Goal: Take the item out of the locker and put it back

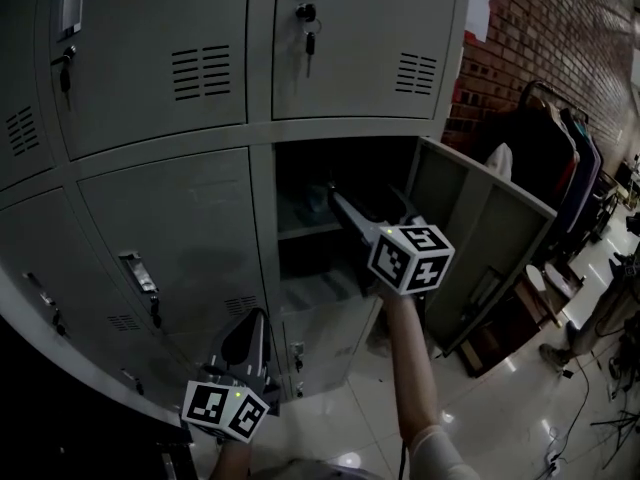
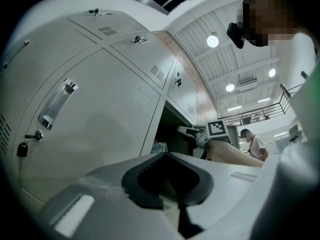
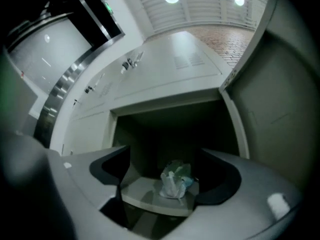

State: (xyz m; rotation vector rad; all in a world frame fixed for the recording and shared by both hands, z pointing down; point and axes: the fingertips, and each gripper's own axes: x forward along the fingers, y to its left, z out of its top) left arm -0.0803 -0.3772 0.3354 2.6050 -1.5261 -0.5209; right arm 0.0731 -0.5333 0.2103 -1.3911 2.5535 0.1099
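Bag (image 3: pixel 175 180) on locker shelf (image 3: pixel 142 196) (door (image 1: pixel 485 233) at right).

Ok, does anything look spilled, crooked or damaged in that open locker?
Nothing stands out. The plastic bag sits on the shelf inside the open locker, nothing spilled around it. The door hangs wide and straight. The right tool is open in front of the bag, apart from it.

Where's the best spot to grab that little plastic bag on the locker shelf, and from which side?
Probably the crumpled upper part of the plastic bag, coming in from the front. It stands upright near the front edge of the shelf, and the locker walls close off sides and back. The soft top should squash between the jaws of the right hand-held gripper, which faces it open.
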